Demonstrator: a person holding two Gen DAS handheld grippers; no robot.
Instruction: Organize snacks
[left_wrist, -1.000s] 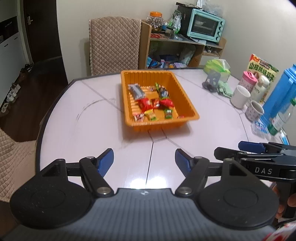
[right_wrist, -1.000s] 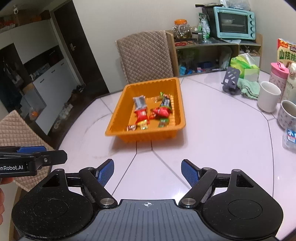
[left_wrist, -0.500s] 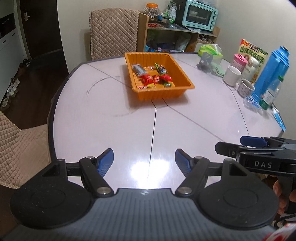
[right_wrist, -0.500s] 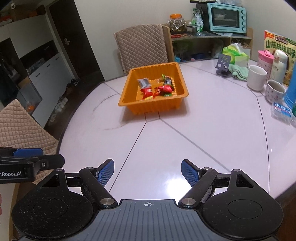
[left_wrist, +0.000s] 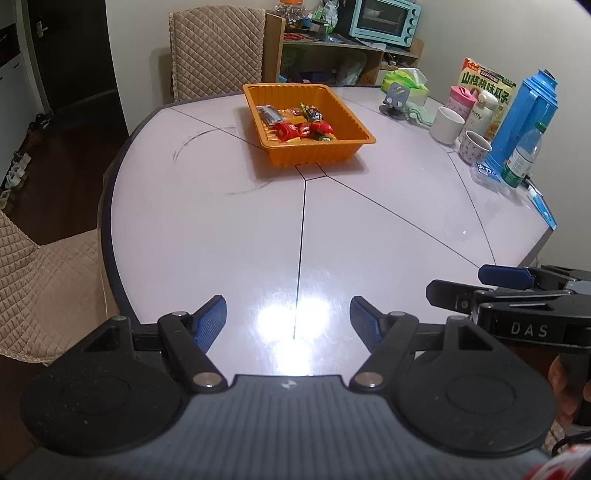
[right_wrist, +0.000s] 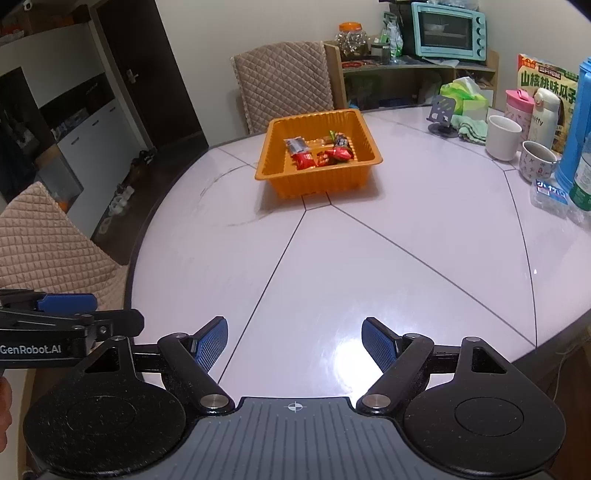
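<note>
The orange tray of wrapped snacks sits well apart from both grippers, upper centre of each frame, its long axis running away from them. The left gripper and right gripper both gape wide, empty, about equally distant, over the glossy white table in a dining room.

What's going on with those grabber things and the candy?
A person is holding a two-finger grabber in each hand over the near edge of the round table. The left gripper and the right gripper are both open and empty. The snacks all lie in the orange tray near the middle of the table, well beyond both grabbers. Nothing is being touched, so the tidying looks finished.
</note>
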